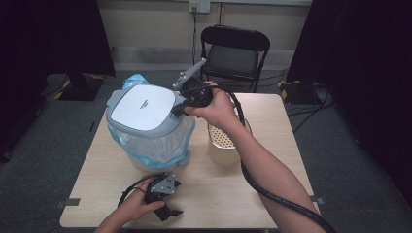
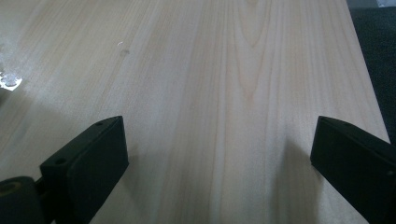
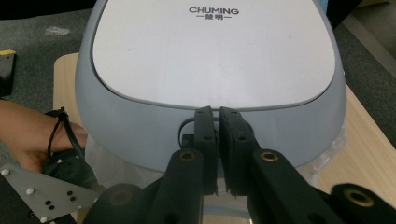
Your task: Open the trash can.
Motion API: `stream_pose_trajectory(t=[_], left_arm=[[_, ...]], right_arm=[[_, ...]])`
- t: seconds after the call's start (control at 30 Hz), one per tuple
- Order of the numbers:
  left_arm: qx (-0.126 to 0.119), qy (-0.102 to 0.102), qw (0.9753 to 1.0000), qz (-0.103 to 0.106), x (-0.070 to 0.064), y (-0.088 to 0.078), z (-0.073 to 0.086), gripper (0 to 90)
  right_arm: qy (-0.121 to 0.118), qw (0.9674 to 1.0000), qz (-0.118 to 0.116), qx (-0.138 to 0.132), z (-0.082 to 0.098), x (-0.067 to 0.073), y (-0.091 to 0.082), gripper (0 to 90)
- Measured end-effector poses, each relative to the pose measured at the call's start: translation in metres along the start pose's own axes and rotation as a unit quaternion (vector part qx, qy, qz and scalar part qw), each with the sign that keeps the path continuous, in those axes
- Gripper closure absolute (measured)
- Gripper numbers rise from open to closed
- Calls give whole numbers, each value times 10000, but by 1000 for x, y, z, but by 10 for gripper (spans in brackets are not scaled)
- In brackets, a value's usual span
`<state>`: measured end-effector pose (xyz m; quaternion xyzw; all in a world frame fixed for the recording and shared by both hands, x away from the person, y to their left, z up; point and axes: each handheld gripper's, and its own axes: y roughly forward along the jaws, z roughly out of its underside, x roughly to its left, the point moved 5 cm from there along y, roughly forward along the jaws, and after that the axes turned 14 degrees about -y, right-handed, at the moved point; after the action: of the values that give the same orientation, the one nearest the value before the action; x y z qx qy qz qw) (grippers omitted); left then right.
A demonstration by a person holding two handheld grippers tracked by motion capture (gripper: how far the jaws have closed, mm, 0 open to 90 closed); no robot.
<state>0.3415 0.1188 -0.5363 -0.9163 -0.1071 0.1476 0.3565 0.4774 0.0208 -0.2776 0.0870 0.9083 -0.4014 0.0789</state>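
A bin with a grey lid and a white top panel stands on the left half of the wooden table, lined with a clear and blue bag. My right gripper is at the lid's right edge. In the right gripper view its jaws stand shut side by side, and my right gripper has its tips against the lid's grey rim. Whether anything thin is pinched I cannot tell. My left gripper rests near the table's front edge. The left gripper is open over bare wood, with nothing between its jaws.
A beige perforated basket stands right of the bin, under my right forearm. A black folding chair is behind the table. The right gripper's cable trails across the table's right front.
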Motion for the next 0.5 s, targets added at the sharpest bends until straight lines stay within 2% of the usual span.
stream_pose_trajectory(t=[0.1, 0.33, 0.37, 0.43, 0.47, 0.5], left_arm=[[1, 0, 10000, -4, 0, 0, 0, 33], [-2, 1, 10000, -3, 0, 0, 0, 34], [-1, 0, 10000, -4, 0, 0, 0, 34], [38, 0, 10000, -25, 0, -1, 0, 33], [-2, 0, 10000, 5, 0, 0, 0, 33], [23, -4, 10000, -17, 0, 0, 0, 33]], right_arm=[[-55, 9999, 40, 124, 1, 1, -1, 865], [-39, 9999, 44, 118, 4, -1, -3, 868], [26, 10000, -27, -7, 3, -2, -4, 864], [48, 10000, -37, 5, 4, -2, -3, 862], [-29, 9999, 62, 100, 5, -2, -3, 856], [-30, 9999, 62, 78, 5, -2, -3, 842]])
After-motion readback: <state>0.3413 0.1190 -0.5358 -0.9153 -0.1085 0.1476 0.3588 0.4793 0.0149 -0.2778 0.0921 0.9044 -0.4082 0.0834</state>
